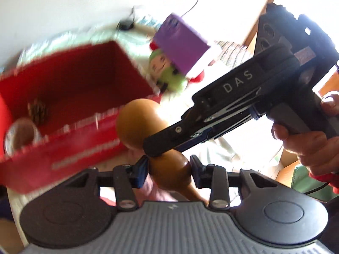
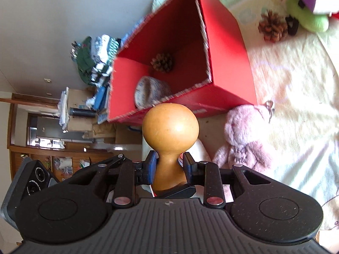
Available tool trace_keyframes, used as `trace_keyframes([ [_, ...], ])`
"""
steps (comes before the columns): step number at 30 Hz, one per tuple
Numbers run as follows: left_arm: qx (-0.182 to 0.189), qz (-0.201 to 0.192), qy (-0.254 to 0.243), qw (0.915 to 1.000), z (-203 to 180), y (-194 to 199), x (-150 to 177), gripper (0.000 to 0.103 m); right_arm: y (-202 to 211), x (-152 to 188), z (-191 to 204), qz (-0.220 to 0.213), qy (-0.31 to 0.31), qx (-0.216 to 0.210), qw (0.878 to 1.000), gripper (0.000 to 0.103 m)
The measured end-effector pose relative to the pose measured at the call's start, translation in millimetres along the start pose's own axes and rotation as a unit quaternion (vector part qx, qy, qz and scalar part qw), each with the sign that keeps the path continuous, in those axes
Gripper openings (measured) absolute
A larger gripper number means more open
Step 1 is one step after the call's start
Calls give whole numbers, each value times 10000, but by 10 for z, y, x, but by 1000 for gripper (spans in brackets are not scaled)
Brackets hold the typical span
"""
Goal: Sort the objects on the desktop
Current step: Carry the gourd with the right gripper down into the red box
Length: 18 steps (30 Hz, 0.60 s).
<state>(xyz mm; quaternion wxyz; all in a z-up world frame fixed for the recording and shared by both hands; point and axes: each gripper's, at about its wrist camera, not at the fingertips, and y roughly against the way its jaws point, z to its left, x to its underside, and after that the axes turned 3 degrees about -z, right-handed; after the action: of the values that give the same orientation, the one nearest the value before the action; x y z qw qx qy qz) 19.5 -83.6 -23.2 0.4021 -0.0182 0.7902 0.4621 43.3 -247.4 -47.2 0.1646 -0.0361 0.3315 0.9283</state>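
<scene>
A tan gourd (image 1: 135, 124) (image 2: 170, 127) is held between both grippers near the red box (image 1: 70, 148) (image 2: 231, 63). My left gripper (image 1: 169, 170) has its pads on either side of the gourd's smaller bulb. My right gripper (image 2: 169, 167) is shut on the gourd's narrow waist; its fingers (image 1: 167, 144) cross the left wrist view from the right. Inside the box lie a pine cone (image 1: 38, 111) (image 2: 162, 61) and a patterned cup (image 1: 20, 135) (image 2: 151, 94) on its side.
A second pine cone (image 2: 273, 28), a pink plush (image 2: 247, 135) and a green-clad doll (image 1: 167, 72) (image 2: 305, 14) with a purple block (image 1: 182, 42) over it lie on the pale cloth (image 2: 296, 105). Shelves and clutter (image 2: 70, 114) stand beyond the box.
</scene>
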Motion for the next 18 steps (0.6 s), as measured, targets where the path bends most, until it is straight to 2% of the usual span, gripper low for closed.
trace_keyframes([
  [3,-4,-325,-165,9993,-37,165,-210,37,176,-115,160,-309,135,-148,9993,30],
  [7,-318,-560,-384,9972,113,253,-611,37,169,-414,386,-633,444,-199,9968,30],
  [11,-489,-411,-285,9976,488,2,-873,37,-138,-768,528,-711,624,-11,9955,30],
  [14,-604,-166,-149,9979,795,-194,-977,37,-441,-1007,497,-581,566,113,9966,30],
  [18,-762,154,50,9970,1153,-417,-910,37,-835,-1199,506,-410,624,374,9965,30],
])
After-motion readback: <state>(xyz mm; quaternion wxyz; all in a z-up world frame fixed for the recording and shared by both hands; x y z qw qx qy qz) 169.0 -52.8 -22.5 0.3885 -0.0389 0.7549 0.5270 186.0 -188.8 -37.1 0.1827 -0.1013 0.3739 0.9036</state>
